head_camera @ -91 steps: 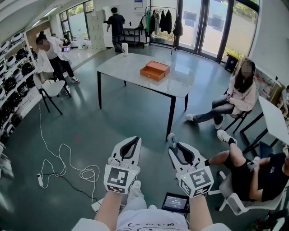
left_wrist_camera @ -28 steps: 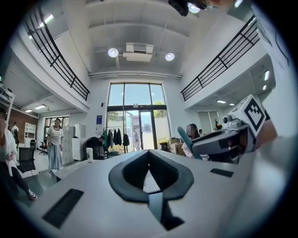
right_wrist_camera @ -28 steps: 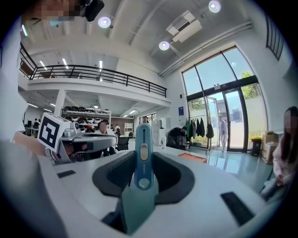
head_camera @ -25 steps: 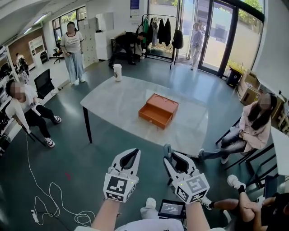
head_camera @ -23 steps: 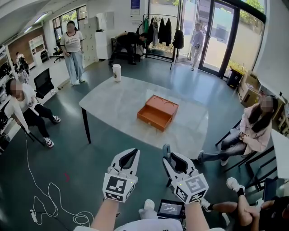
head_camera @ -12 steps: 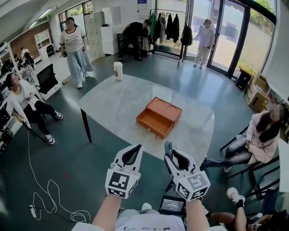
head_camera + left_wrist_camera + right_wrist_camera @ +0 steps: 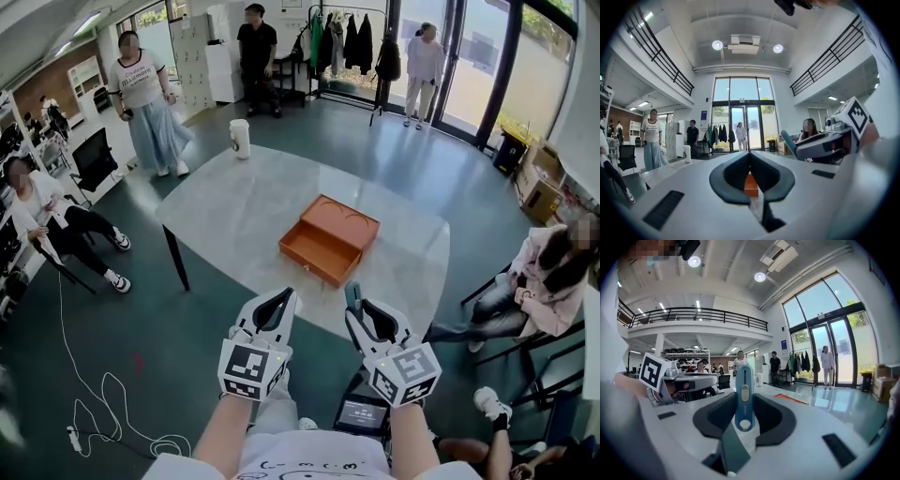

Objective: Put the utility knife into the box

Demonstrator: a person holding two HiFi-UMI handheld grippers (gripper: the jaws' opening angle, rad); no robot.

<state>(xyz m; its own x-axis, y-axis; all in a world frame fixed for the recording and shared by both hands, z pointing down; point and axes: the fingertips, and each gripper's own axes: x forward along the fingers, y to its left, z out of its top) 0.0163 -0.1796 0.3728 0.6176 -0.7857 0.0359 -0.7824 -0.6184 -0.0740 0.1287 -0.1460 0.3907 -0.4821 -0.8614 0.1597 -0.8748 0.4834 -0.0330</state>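
Observation:
An open orange box lies near the middle of the pale grey table. My right gripper hangs in the air short of the table's near edge, shut on a blue utility knife that stands upright between its jaws. In the right gripper view the utility knife sticks up past the fingertips of the right gripper. My left gripper is beside it at the same height, shut and empty. Under the touching tips of the left gripper, the box shows as an orange patch.
A white cup stands at the table's far left corner. Several people stand beyond the table and one sits on a chair to the right. A tablet rests on my lap. A white cable lies on the floor at left.
The view has come closer to the table, so the box lies nearer. Both grippers keep the same pose, the knife still held. People in the background have walked about.

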